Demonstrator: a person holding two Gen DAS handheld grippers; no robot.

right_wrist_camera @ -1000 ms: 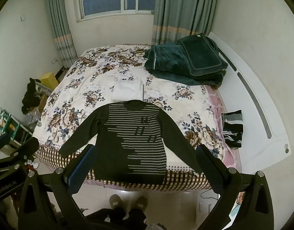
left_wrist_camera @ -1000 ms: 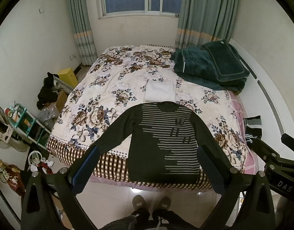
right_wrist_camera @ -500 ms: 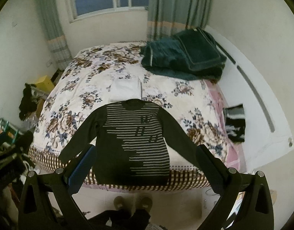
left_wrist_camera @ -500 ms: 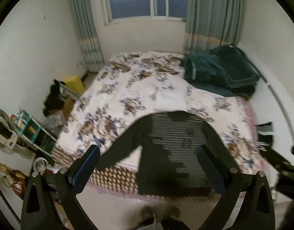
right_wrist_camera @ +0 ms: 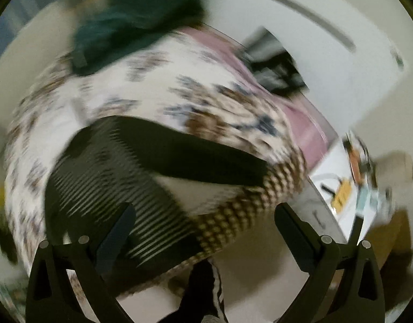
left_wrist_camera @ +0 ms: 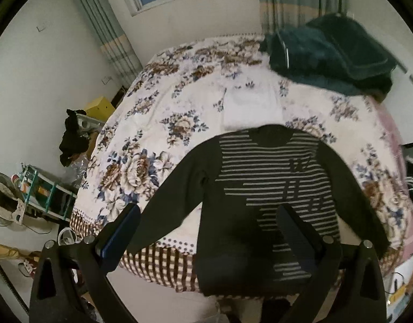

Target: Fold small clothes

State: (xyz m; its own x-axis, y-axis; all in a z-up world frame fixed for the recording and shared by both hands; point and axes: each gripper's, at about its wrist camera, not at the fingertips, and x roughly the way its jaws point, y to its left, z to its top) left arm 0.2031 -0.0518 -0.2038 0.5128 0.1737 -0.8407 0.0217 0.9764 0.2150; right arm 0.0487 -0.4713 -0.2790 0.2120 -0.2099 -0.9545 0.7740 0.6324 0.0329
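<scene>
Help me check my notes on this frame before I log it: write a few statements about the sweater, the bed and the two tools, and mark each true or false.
1. The striped sweater lies spread flat on the floral bed with both sleeves out. True.
2. The left tool is shut on a sleeve. False: it is open and holds nothing.
3. A folded white garment lies just beyond the sweater's collar. True.
4. The dark green blanket covers the sweater. False: it sits apart, at the far right of the bed.
5. The right tool is open. True.
6. The right wrist view is sharp. False: it is heavily blurred.
</scene>
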